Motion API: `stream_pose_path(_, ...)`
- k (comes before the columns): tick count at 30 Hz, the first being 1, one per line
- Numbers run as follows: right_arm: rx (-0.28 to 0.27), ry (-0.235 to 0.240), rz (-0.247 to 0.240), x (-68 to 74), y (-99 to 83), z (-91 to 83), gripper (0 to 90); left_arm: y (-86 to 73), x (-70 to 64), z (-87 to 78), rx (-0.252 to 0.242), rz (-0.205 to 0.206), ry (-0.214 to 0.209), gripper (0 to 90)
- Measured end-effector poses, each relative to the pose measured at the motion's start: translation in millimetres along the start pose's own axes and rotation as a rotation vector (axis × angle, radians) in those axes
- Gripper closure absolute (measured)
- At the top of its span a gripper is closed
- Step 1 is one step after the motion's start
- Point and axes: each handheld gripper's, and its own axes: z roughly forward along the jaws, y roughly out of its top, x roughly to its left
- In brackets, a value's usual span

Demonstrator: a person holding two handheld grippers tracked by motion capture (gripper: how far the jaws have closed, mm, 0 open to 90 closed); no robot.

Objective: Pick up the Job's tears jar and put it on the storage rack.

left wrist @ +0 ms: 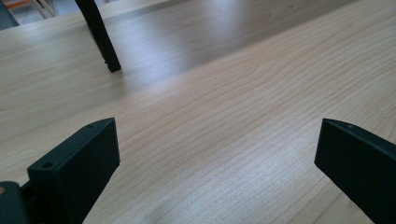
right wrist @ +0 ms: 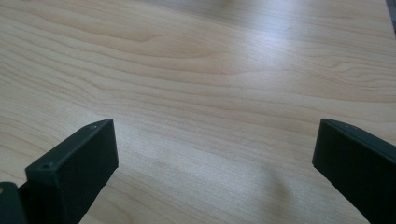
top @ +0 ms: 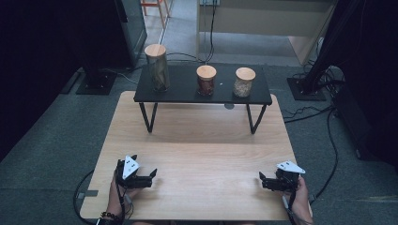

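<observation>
Two empty grippers wait low on the table, three jars far off on the shelf.

In the high view the left gripper (top: 151, 176) sits at the lower left of the frame and the right gripper (top: 263, 180) at the lower right, each held in a hand and close over the table (top: 197, 140); both are released, jaws spread wide with only bare wood between them, as both gripper views show. The left gripper view also has a black shelf leg (left wrist: 100, 35) at its upper left. The black shelf (top: 202, 91) stands across the upper middle of the frame, well apart from both grippers. On it stand a tall jar (top: 156, 68) at left, a dark jar (top: 206, 80) in the middle and a pale jar (top: 244, 82) at right, all upright with wooden lids.
</observation>
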Motion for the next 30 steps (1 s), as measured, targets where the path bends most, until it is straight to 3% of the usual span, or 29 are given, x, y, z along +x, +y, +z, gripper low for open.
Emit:
stream_pose_path(9,-0.014,-0.007,-0.005,3.5,-4.0,-1.4,0.0,-0.4,-1.2,-0.6,-0.001,0.003,0.004,0.0)
stream_pose_path(19,-0.011,-0.026,-0.046,12.2,-5.2,-0.9,0.0,-0.6,-1.9,-1.0,-0.001,-0.002,0.007,0.0)
stream_pose_path(30,-0.006,-0.015,-0.037,9.7,-4.1,0.3,0.0,0.1,-0.9,-0.6,0.003,-0.011,0.008,0.0)
